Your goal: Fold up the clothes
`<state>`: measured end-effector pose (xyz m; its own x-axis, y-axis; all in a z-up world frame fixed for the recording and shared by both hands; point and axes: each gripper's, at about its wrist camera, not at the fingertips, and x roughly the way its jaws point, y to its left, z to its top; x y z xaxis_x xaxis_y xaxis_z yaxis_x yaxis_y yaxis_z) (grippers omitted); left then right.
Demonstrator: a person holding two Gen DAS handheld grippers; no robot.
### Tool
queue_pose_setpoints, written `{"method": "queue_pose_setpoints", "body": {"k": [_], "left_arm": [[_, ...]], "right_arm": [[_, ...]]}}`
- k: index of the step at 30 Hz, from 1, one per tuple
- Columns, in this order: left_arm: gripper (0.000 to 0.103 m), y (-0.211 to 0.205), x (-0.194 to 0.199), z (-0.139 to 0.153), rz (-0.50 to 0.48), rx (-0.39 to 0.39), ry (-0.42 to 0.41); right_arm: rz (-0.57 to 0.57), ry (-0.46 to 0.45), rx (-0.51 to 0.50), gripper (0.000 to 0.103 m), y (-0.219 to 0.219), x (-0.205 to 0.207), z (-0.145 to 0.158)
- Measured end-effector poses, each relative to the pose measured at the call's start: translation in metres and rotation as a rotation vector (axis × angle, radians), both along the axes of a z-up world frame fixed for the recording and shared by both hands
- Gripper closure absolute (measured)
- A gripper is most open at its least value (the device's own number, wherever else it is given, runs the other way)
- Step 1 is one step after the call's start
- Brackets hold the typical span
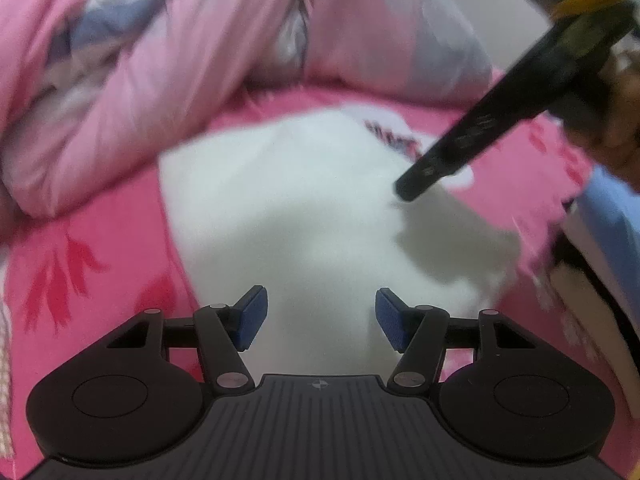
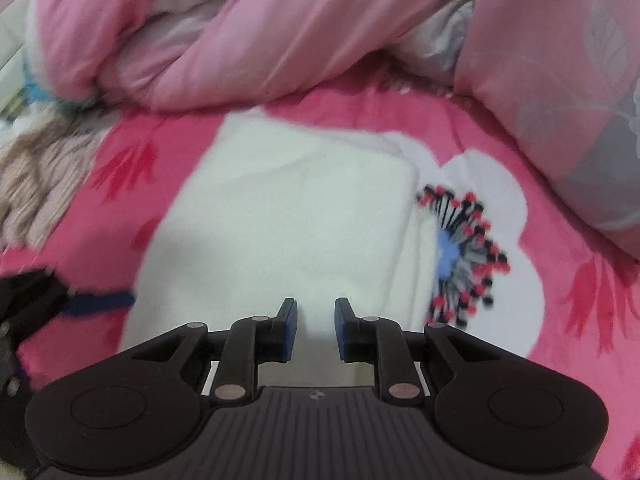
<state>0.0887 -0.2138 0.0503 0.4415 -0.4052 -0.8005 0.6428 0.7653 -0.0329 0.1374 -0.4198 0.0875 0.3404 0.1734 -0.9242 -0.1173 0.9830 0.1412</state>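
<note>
A white garment [image 1: 304, 208] lies folded into a flat rectangle on the pink flowered bedsheet [image 1: 92, 264]; it also shows in the right wrist view [image 2: 288, 220]. My left gripper [image 1: 319, 320] is open and empty, its blue pads wide apart just above the garment's near edge. My right gripper [image 2: 316, 326] is open with a narrower gap, empty, over the garment's near edge. The right gripper also shows from the side in the left wrist view [image 1: 408, 190], its tip near the garment's right part. The left gripper's blue pad [image 2: 100, 300] shows at the garment's left edge.
A bunched pink and grey quilt [image 1: 140, 60] lies along the far side of the bed, also in the right wrist view [image 2: 280, 40]. A beige knitted cloth [image 2: 40, 176] lies at the left. A light blue item [image 1: 616, 216] is at the right edge.
</note>
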Motion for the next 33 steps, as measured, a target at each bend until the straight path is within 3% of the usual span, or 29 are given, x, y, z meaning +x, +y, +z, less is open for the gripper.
{"method": "queue_pose_setpoints", "body": {"k": [5,8,13,21,33], "left_arm": [[0.035,-0.008,-0.001,-0.018,0.001,0.050,0.024],[0.036,-0.011,0.001,-0.016,0.015,0.057,0.021],[0.039,-0.007,-0.007,-0.006,0.026,0.071,0.006],[0.035,-0.015,-0.004,-0.018,0.067,0.103,0.021],[0.035,-0.018,-0.006,-0.019,0.088,0.118,0.009]], "right_arm": [[0.106,0.059,-0.092,0.082,0.020,-0.019,-0.023],[0.108,0.047,-0.116,0.081,0.025,-0.017,-0.028],[0.093,0.047,-0.085,0.082,0.017,-0.029,-0.002],[0.105,0.096,-0.093,0.082,0.020,-0.039,-0.034],[0.117,0.085,-0.093,0.081,0.022,-0.039,-0.036]]}}
